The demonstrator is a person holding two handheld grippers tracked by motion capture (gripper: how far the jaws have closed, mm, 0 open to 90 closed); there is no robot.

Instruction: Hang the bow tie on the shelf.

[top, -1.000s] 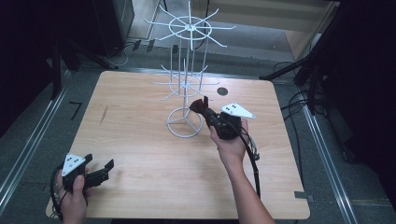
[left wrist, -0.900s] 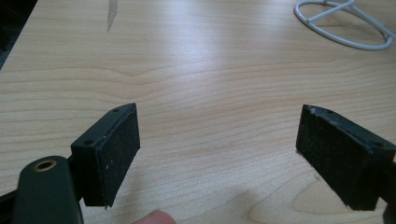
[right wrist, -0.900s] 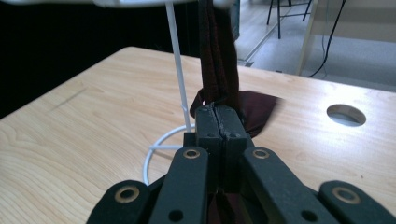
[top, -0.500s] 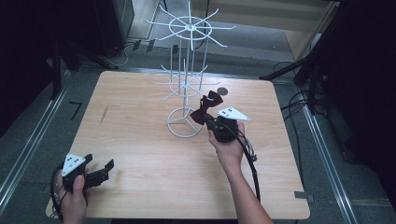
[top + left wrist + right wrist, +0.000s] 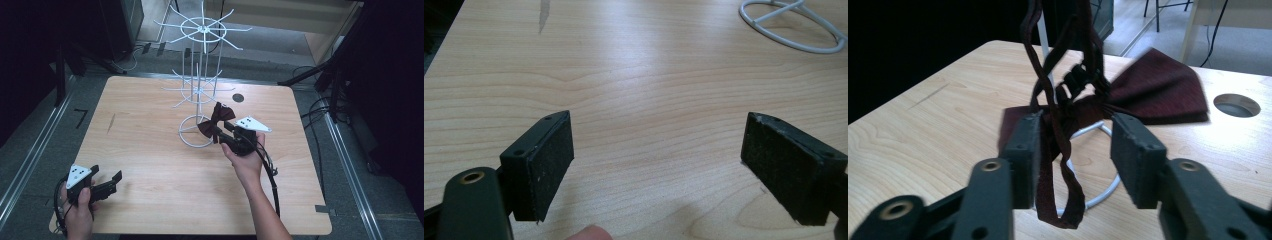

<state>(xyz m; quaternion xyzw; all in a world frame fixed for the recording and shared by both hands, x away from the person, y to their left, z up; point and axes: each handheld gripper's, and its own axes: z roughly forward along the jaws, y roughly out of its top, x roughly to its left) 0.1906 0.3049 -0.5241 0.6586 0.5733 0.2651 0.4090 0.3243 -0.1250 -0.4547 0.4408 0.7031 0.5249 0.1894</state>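
Right gripper [image 5: 225, 131] pinches a dark red bow tie [image 5: 214, 122] by its strap beside the white wire rack [image 5: 199, 90], probably for hanging; left gripper [image 5: 107, 182] idles agape near the table's [image 5: 150, 150] front-left corner.

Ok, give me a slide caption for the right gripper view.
Right claw lifting a dark red bow tie by its knot, strap looping up toward the white wire rack.
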